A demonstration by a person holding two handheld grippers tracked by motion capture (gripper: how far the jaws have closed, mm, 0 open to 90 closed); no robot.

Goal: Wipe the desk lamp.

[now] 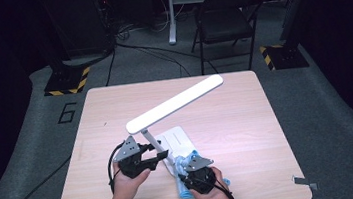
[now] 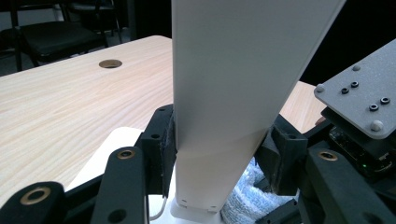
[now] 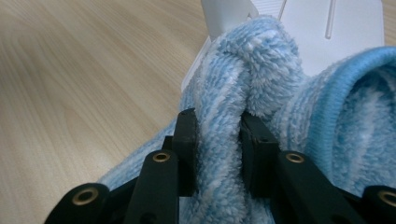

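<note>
**Ana:** Forearms came in at the bottom of the high view, 1 hand on each gripper. The left gripper (image 1: pixel 162 155) had its jaws clamped on the stem of the white desk lamp (image 1: pixel 175 103), low down near the base (image 1: pixel 179 140). The right gripper (image 1: pixel 186 171) pinched a blue towel (image 1: pixel 187 194) that lay at the near edge of that base.

**Ben:** What could have gone wrong there?

**Ana:** The lamp head reached far out over the table (image 1: pixel 239 137) on a thin stem. I judged that a hard rub at the base, or a slack left grip, could have tipped or swung it.

**Ben:** And the left gripper view?

**Ana:** Both black jaws pressed the white stem (image 2: pixel 224 93) from either side, so it was held. The towel (image 2: pixel 245 191) showed just behind the stem, and the right gripper (image 2: pixel 359 116) sat close at the right. With 2 grippers that near, a knock between them seemed likely. A round hole (image 2: pixel 110 63) sat in the tabletop, far off.

**Ben:** The right gripper view?

**Ana:** Jaws stood narrow, squeezed on a thick fold of towel (image 3: pixel 224 130), with the lamp base (image 3: pixel 336 32) right behind. Loose pile could have slipped out or bunched under the base.

**Ben:** Anything in the way?

**Ana:** No. A folding chair (image 1: pixel 223 21) and floor cables (image 1: pixel 143 48) stood well apart, beyond the table.
</note>
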